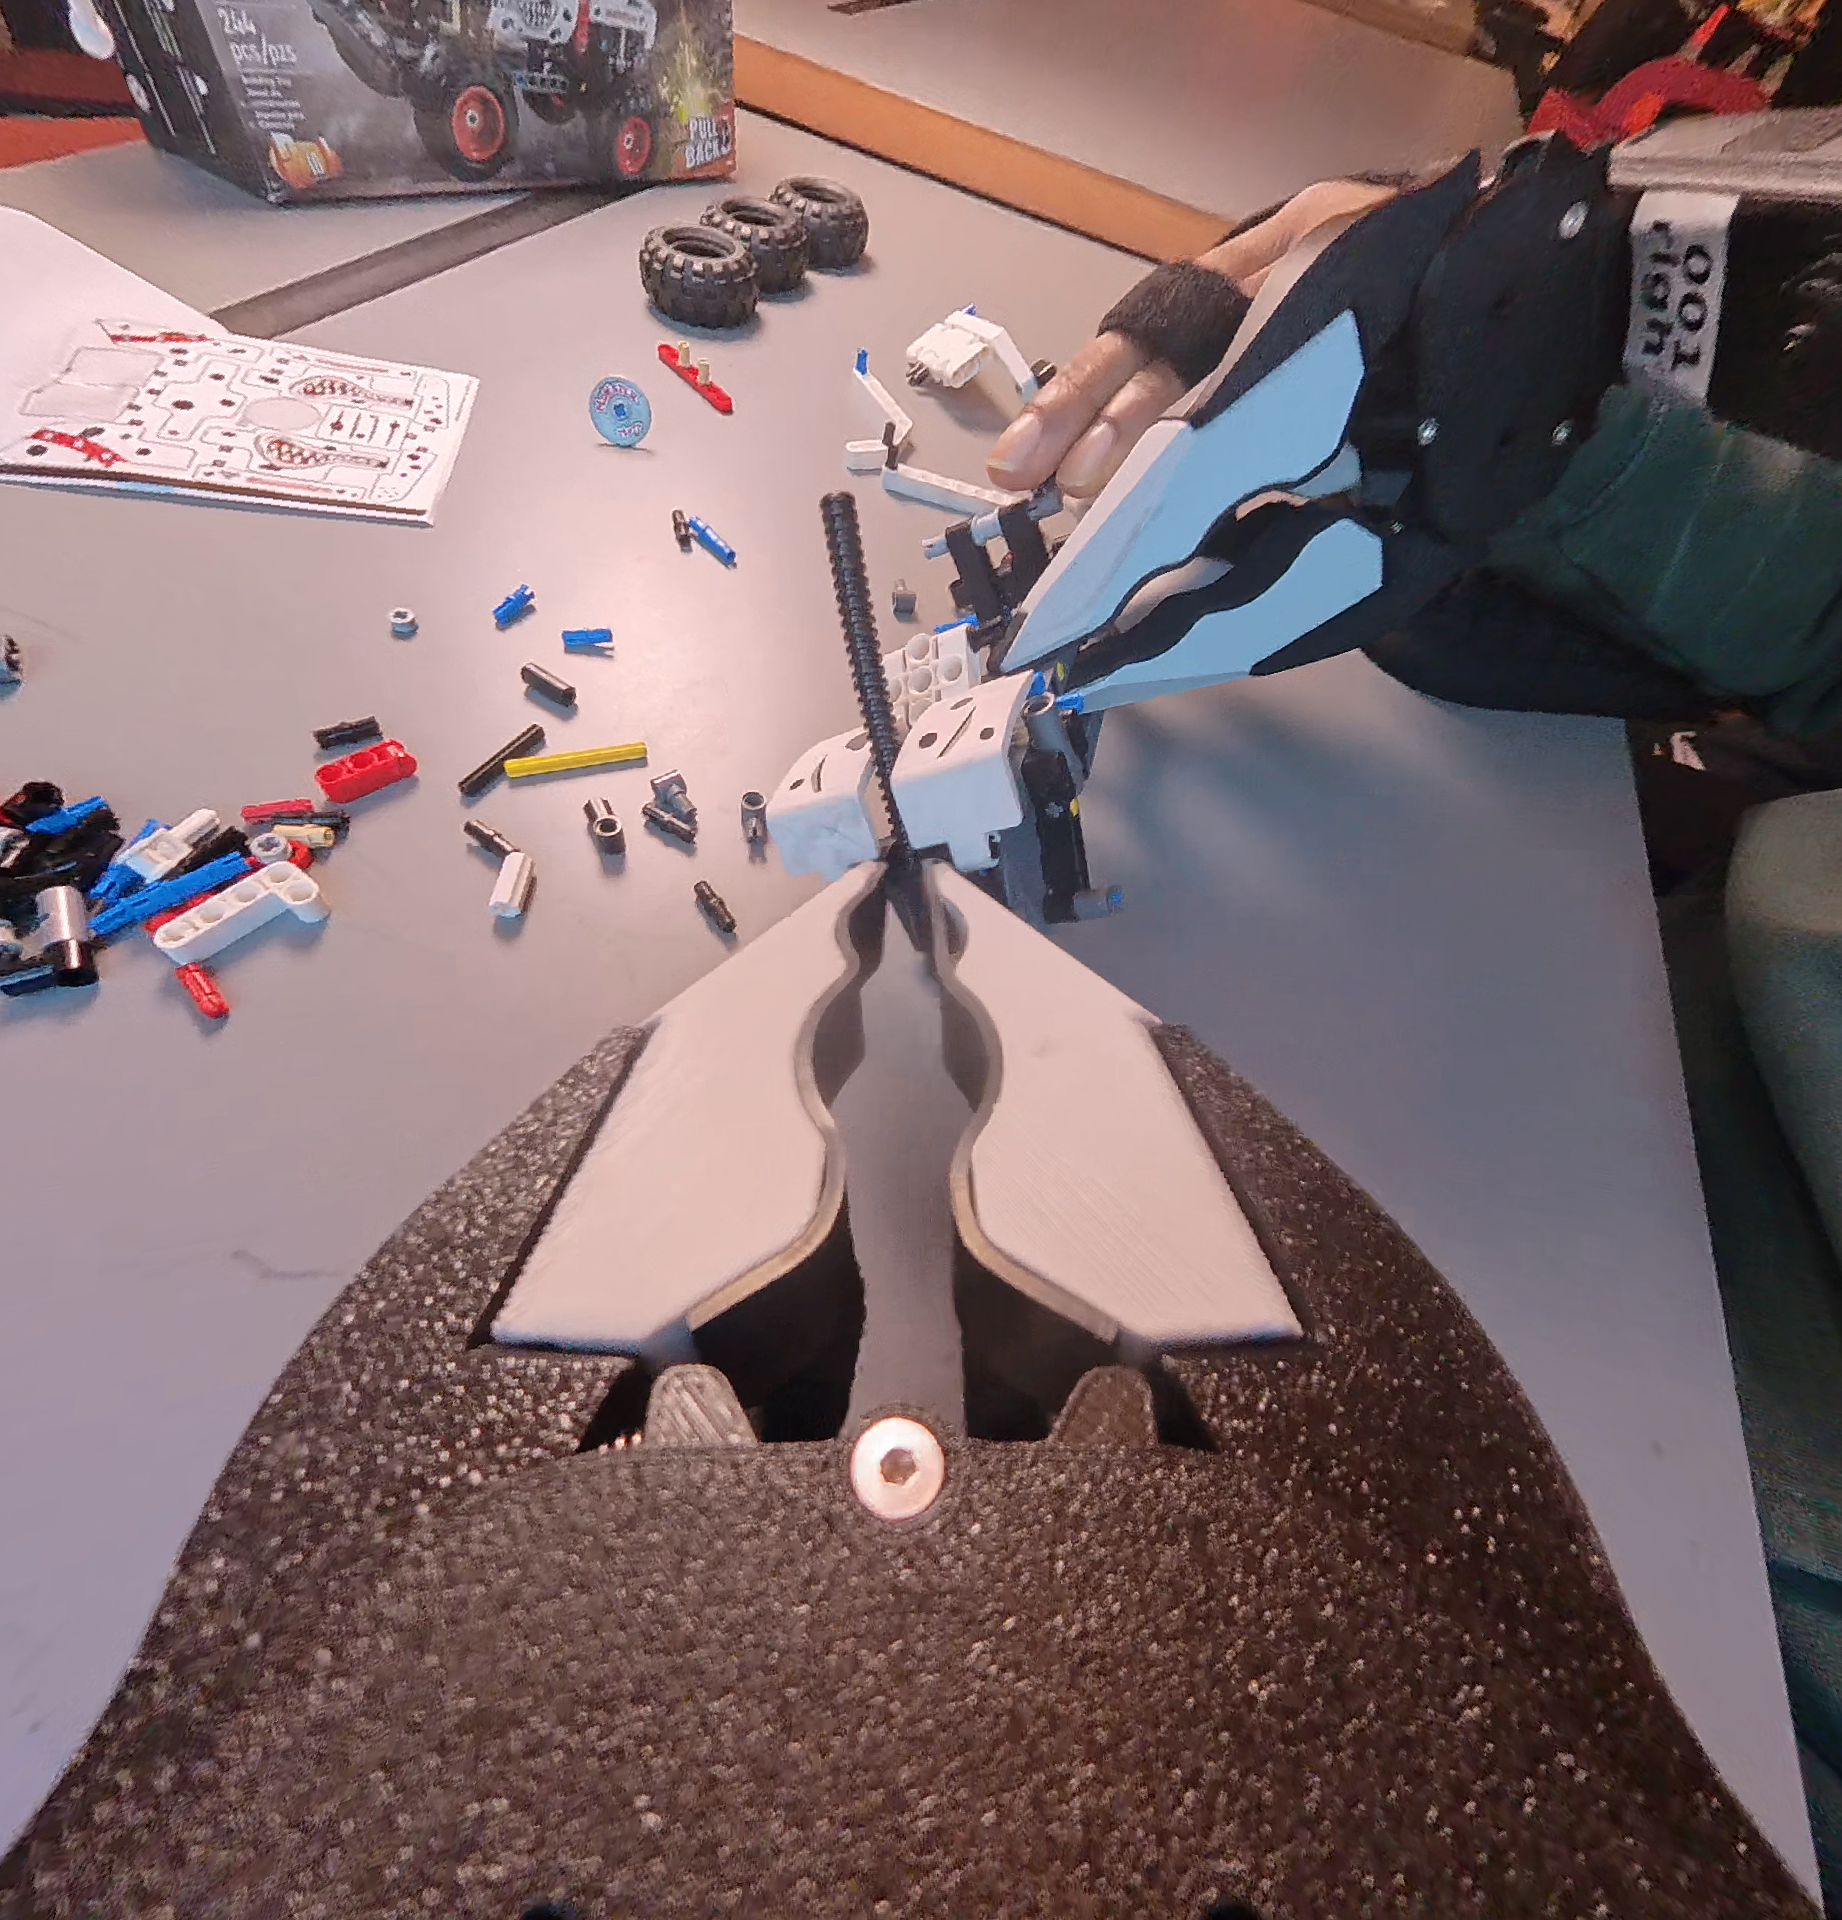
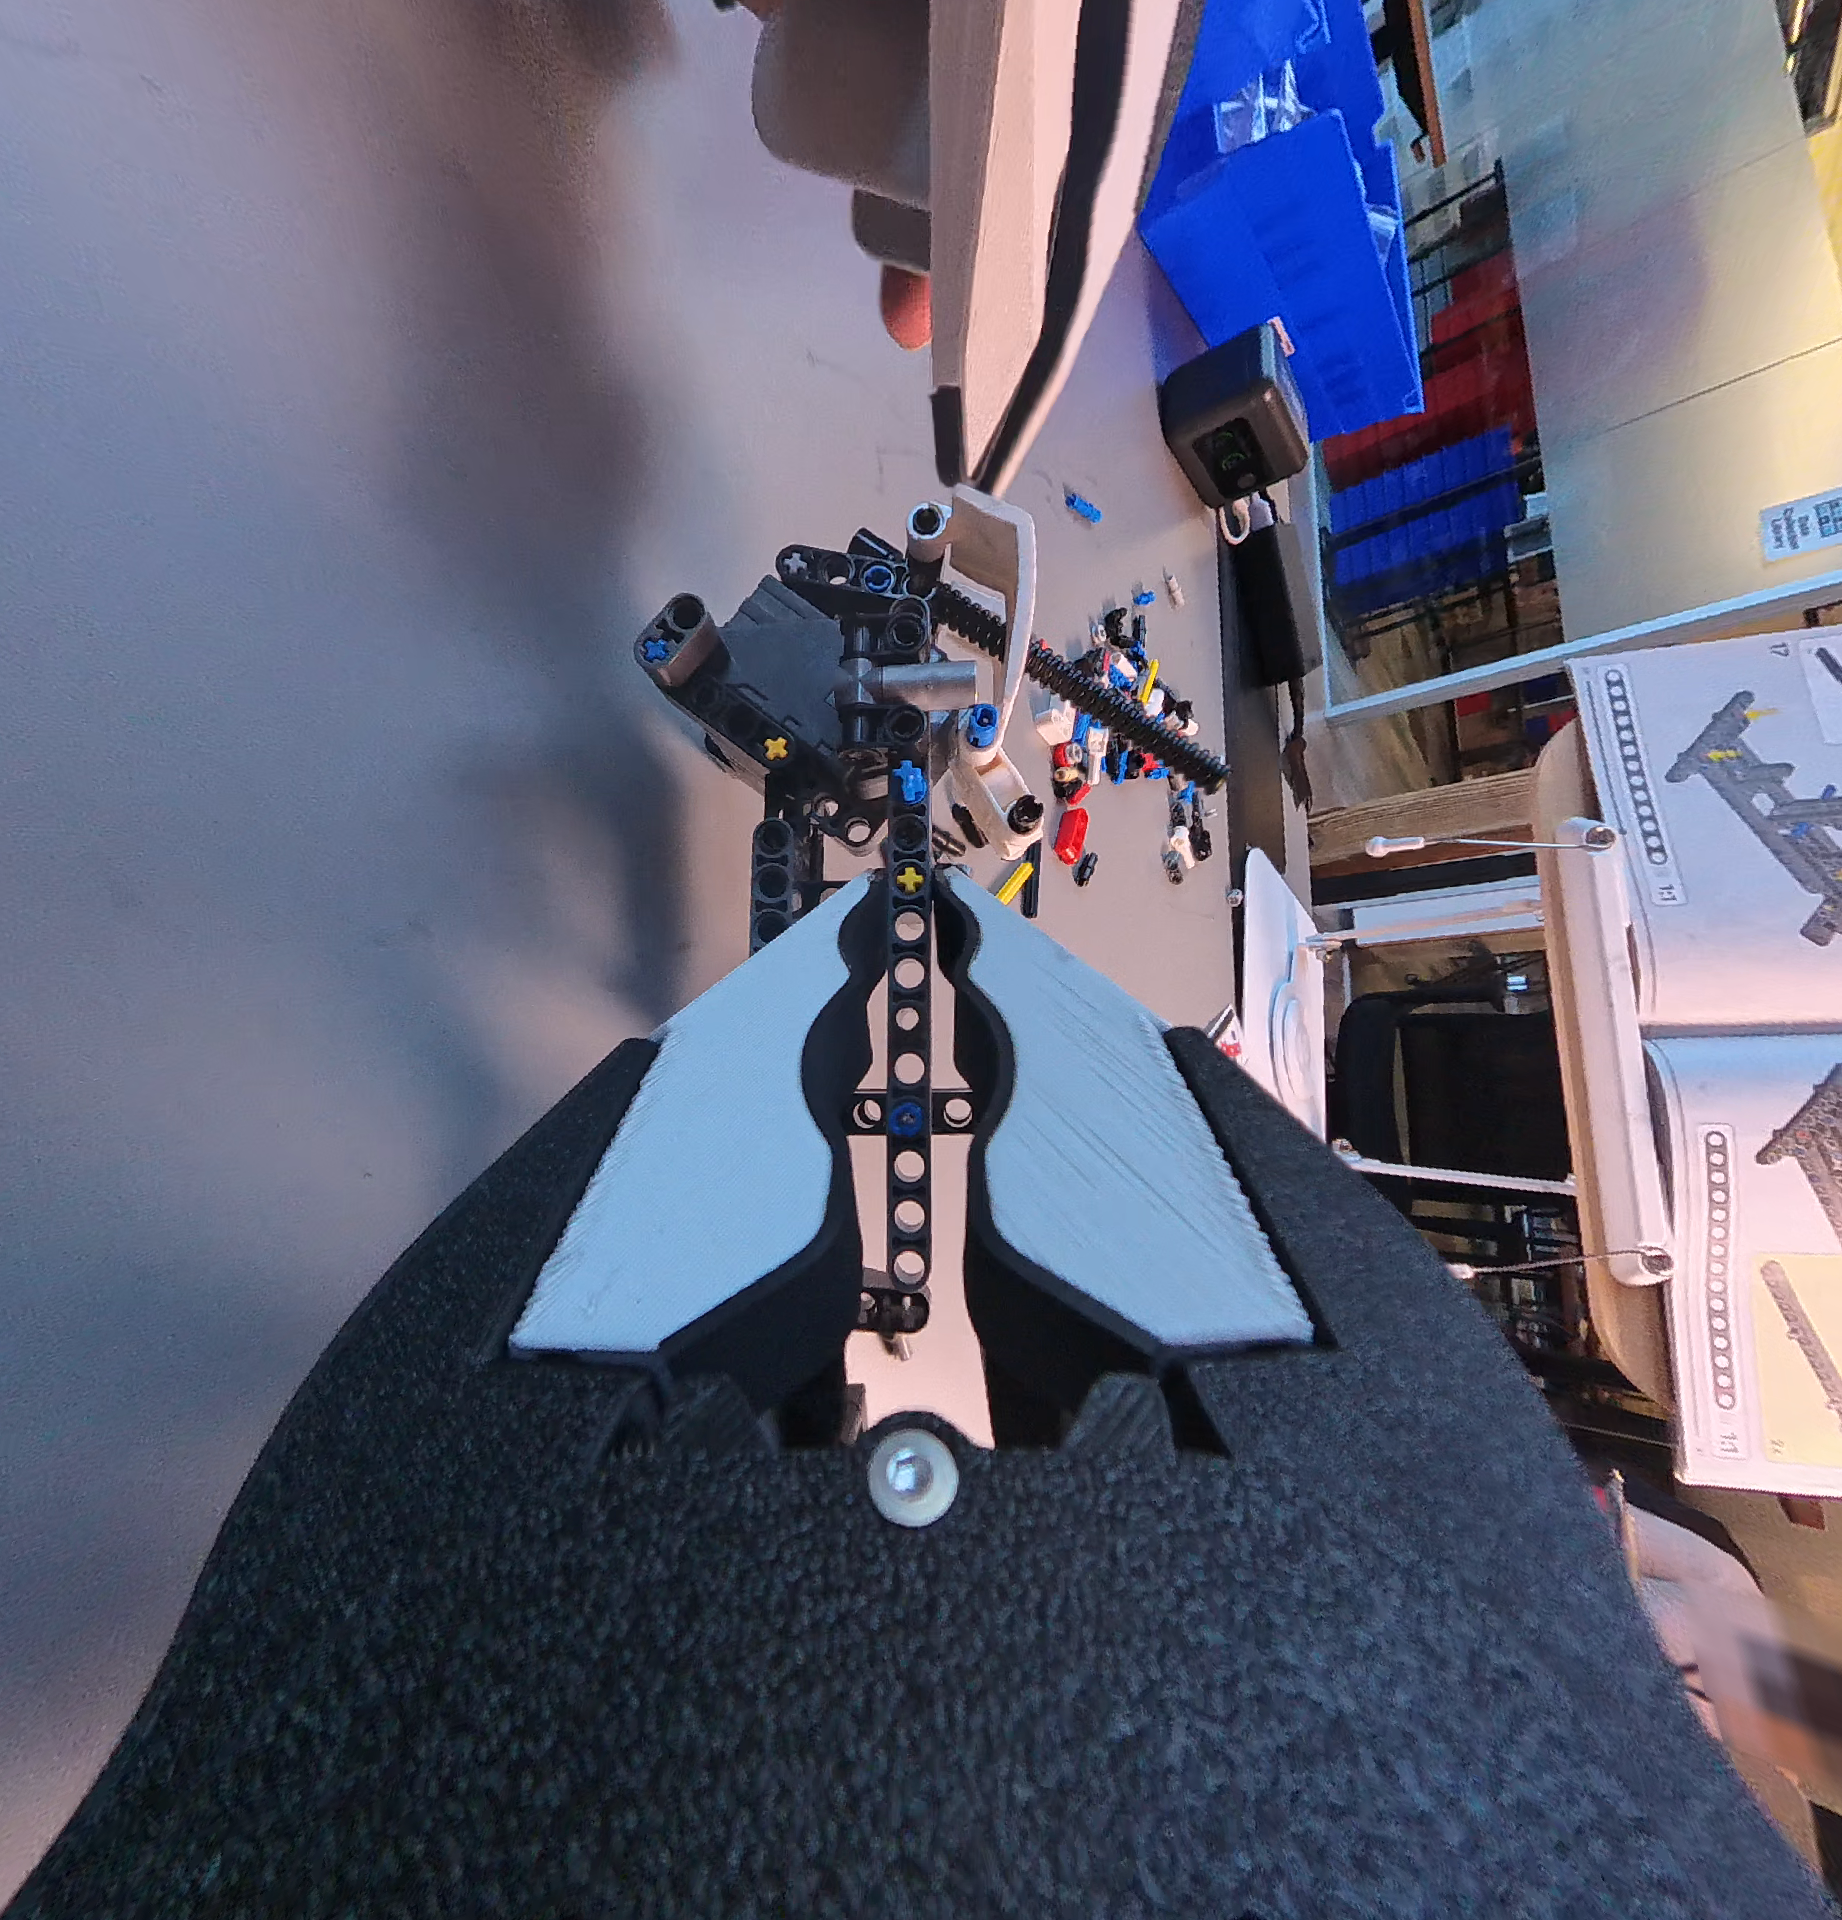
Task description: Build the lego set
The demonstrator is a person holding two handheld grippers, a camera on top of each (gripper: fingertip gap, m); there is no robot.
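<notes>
The left gripper (image 1: 904,894) is pinched at its tips on the lower end of a black ribbed hose (image 1: 861,665), which rises between the two white curved panels (image 1: 896,790) of the partly built model (image 1: 984,769) held just above the grey table (image 1: 1312,1039). The right gripper (image 1: 1042,675) comes in from the right, a hand (image 1: 1093,416) on its side, and its tips meet the model's far end; from here its grasp cannot be made out. The right wrist view settles that: the right gripper (image 2: 909,883) is clamped on a long black holed beam (image 2: 909,1039) running back between its fingers, and the model's dark grey underside (image 2: 771,675) shows, hidden from the other camera. Only the left wrist view takes in the three black tyres (image 1: 756,249), the sticker sheet (image 1: 231,426), the box (image 1: 418,94) and the loose pile of pieces (image 1: 96,883); only the right wrist view shows the open instruction booklet (image 2: 1748,1039) and blue bins (image 2: 1301,208)
</notes>
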